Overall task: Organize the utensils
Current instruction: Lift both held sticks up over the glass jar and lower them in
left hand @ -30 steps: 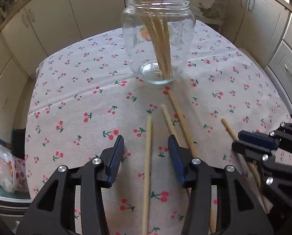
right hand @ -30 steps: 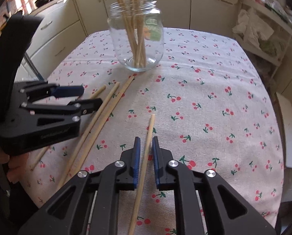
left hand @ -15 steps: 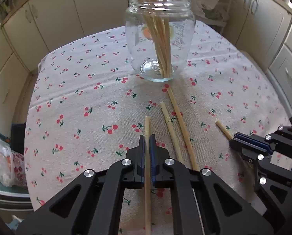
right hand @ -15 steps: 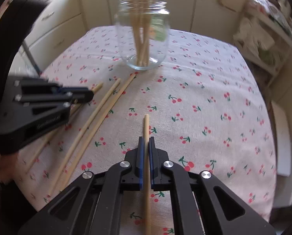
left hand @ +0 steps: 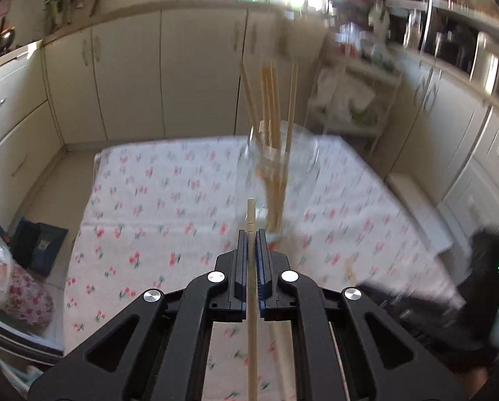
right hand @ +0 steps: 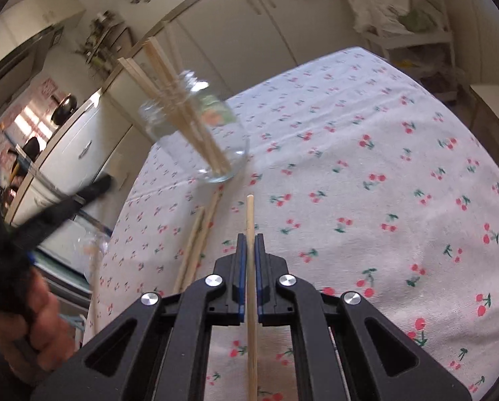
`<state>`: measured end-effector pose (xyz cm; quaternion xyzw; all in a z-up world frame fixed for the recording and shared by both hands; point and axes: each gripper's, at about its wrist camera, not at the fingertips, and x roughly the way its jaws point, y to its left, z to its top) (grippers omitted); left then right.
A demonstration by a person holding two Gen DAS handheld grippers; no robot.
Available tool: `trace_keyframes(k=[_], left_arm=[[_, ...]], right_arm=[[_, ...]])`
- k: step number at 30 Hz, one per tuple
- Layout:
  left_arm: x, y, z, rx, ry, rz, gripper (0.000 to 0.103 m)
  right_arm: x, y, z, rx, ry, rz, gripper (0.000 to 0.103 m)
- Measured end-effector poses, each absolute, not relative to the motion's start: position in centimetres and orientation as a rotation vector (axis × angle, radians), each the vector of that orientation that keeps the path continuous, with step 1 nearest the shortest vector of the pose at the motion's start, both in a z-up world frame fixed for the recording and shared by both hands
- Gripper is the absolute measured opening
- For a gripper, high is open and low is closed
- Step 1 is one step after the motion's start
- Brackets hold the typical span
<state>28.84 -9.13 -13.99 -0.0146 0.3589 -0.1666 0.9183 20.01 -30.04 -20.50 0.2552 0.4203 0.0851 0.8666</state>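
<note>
Left gripper [left hand: 250,244] clenched on wooden stick [left hand: 251,267], stick running straight out between blue pads, tip raised above cherry-print tablecloth [left hand: 142,207]. Right gripper [right hand: 248,247] likewise clamped on its own stick [right hand: 250,267]. Glass jar [right hand: 196,140] stands on cloth ahead – several sticks upright inside; heavily blurred in left view. Two loose sticks [right hand: 196,244] lie on cloth near jar base, probably touching each other.

Left gripper [left hand: 251,244] clamped tight, blue pads [left hand: 262,260] nearly meeting, raised above table level. Right gripper [right hand: 249,250] likewise closed, tilted. Person's left hand [right hand: 43,327] grips handle at lower left.
</note>
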Motion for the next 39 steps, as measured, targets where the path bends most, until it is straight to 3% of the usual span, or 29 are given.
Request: trace_keyframes(k=[8, 15, 29, 39], left_arm=[[29.6, -7.1, -7.2, -0.265, 0.421, -0.352, 0.005], [32.7, -7.5, -3.6, -0.384, 0.256, -0.321, 0.005], [37.6, -13.2, -4.0, -0.296, 0.044, -0.199, 0.005], [38.6, -15.3, -6.6, -0.197, 0.038, -0.146, 0.005]], right_arm=[[19.9, -31.6, -22.3, 0.638, 0.909, 0.154, 0.006], [19.7, -31.7, -22.5, 0.641, 0.907, 0.167, 0.006], [19.4, -32.1, -22.8, 0.688, 0.907, 0.196, 0.006], [19.3, -32.6, -23.0, 0.727, 0.909, 0.208, 0.006]])
